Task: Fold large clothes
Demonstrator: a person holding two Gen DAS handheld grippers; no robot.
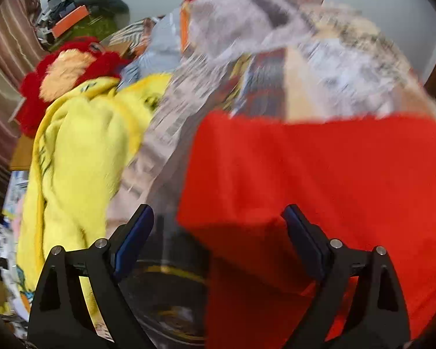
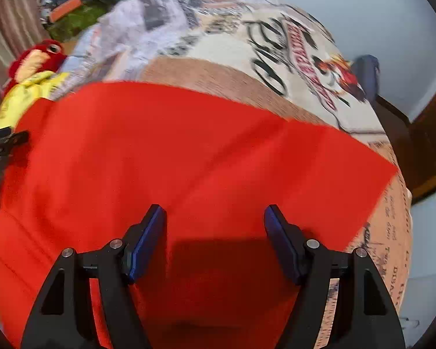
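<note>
Now both hand-held grippers, left [image 1: 218, 232] and right [image 2: 215, 232], angled down, spread (nothing pinched) over red cloth [image 2: 189, 151]

- Left claw [image 1: 218, 224] points steeply downward, its blue-padded fingers [image 1: 136, 232] spread wide apart with nothing pinched between them.
- Right claw [image 2: 215, 221] also tilts steeply down, fingers [image 2: 148, 232] parted, gripping nothing.
- The left claw's black tip [image 2: 3, 142] shows at the right wrist view's left edge.
</note>
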